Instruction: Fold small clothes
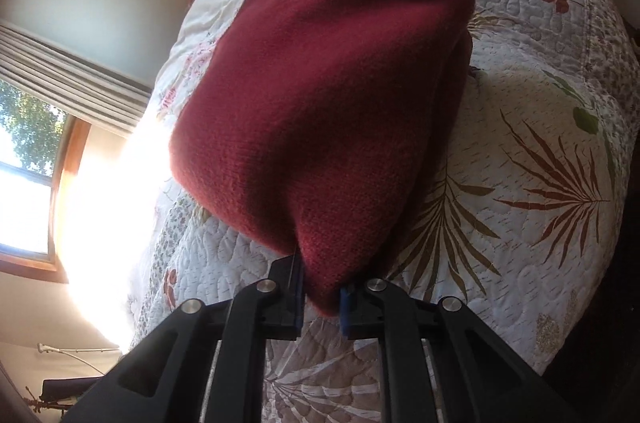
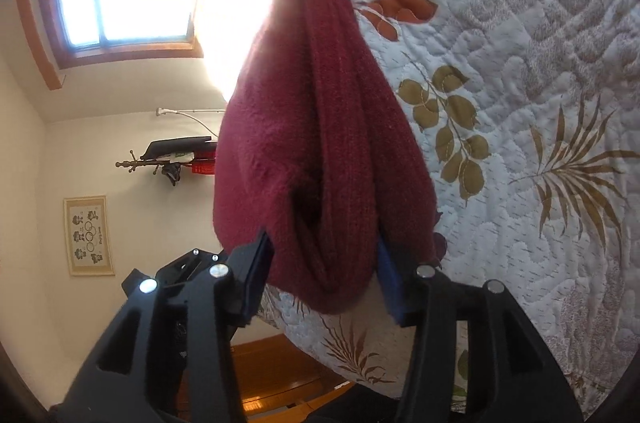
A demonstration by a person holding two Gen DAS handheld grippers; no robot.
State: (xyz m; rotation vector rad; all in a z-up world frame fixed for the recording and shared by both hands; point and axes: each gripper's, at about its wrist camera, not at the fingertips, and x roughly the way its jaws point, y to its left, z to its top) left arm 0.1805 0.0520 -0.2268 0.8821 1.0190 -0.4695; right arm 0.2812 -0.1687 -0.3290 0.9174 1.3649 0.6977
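Mid-fold: your left gripper (image 1: pixel 322 297) and right gripper (image 2: pixel 324 281) each clamp the red knit garment (image 1: pixel 320 103) above the quilt (image 1: pixel 540 163); lay it flat next

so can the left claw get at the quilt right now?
Probably not: the left claw is shut on the red knit garment, which hangs between it and the quilt. It would need to let go first.

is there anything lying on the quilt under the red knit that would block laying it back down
Nothing visible does. The red knit garment hangs pinched in both the left gripper and the right gripper, and the quilt seen beside it shows only its leaf print.
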